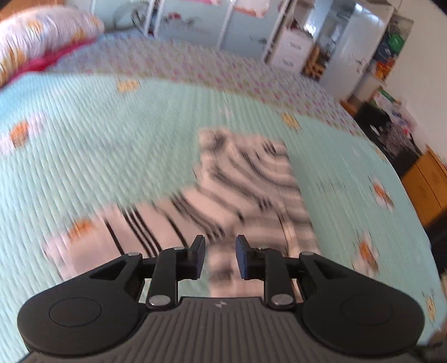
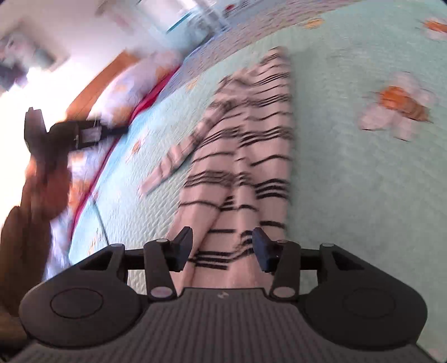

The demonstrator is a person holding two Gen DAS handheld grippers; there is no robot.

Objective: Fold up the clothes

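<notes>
Fingers: left gripper [image 1: 220,257] and right gripper [image 2: 222,249] both spread, nothing between them | surface: mint quilted bedspread [image 1: 111,145] with orange flowers, bedroom shelving [image 1: 195,22] beyond | striped garment [image 2: 245,156] lies flat mid-bed, partly folded, long axis running away from right gripper | pillow [image 1: 42,36] at bed's far end | views blurred

A home bedroom — quilted bed [image 1: 83,156]; pillow [image 1: 42,36]; wardrobe [image 1: 349,47].
</notes>
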